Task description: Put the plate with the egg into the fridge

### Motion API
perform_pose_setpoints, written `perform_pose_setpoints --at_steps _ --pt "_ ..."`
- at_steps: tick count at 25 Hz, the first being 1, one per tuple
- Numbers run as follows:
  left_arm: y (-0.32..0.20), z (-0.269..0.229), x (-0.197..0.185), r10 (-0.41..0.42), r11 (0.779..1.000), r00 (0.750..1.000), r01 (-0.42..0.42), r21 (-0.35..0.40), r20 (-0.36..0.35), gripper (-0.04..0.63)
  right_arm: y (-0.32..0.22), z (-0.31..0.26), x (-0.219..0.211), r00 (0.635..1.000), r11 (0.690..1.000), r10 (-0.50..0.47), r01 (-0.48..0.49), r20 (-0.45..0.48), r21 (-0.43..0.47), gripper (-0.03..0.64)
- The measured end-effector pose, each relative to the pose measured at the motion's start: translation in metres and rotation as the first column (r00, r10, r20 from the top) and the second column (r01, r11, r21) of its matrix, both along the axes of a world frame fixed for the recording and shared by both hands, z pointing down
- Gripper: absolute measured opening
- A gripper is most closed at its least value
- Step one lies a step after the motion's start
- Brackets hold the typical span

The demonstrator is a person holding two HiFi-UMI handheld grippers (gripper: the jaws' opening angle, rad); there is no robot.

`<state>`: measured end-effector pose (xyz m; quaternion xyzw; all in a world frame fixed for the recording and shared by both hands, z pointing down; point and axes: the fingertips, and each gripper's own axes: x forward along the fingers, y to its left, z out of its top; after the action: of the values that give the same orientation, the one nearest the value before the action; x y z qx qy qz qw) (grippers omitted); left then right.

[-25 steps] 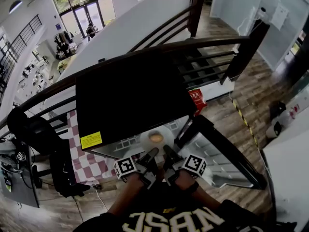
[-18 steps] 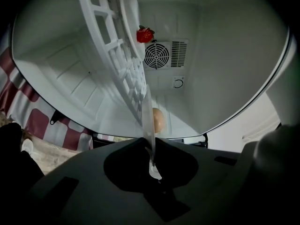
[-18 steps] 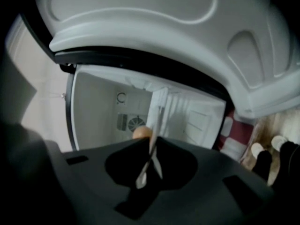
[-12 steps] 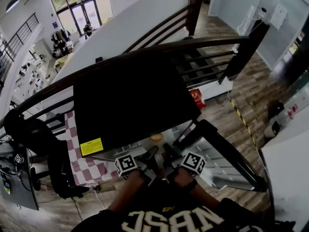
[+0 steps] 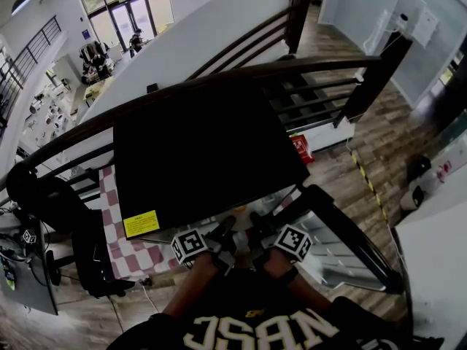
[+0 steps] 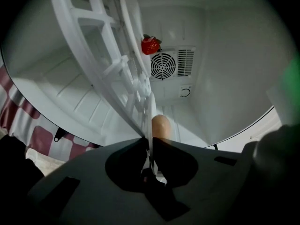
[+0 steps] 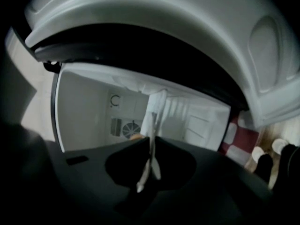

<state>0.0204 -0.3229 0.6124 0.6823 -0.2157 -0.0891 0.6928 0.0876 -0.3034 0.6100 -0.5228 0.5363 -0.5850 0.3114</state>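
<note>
Plate [image 6: 149,121] with egg [image 6: 161,127]: carried further into fridge [image 5: 204,144], egg no longer seen from above. Rim is clamped by jaws of left gripper [image 6: 146,142] and right gripper [image 7: 152,142]; setting-down remains.

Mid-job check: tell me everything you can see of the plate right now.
The plate looks white and thin. Both gripper views show it edge-on, so its face and outline cannot be seen. The left gripper and the right gripper each pinch its rim. A tan egg sits on it. It reaches into the open white fridge. I cannot tell whether it rests on anything, and the head view hides it.
</note>
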Motion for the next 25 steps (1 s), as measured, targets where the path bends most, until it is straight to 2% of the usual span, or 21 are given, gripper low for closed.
perform_pose_setpoints --at_steps 16,21,25 --pt "0.001 0.001 0.001 -0.004 0.999 1.000 0.003 -0.044 -0.010 0.052 -0.014 0.006 -0.003 0.999 0.999 0.035 -0.035 0.011 0.002 0.048" --pt "0.000 0.003 0.000 -0.007 1.000 1.000 0.006 -0.021 -0.016 0.052 -0.014 0.006 -0.003 1.000 1.000 0.026 -0.026 -0.006 0.013 0.048" --pt "-0.001 -0.001 0.000 0.001 1.000 1.000 0.000 0.022 -0.013 0.054 -0.014 0.001 -0.002 1.000 0.998 0.030 -0.030 -0.008 0.056 0.049"
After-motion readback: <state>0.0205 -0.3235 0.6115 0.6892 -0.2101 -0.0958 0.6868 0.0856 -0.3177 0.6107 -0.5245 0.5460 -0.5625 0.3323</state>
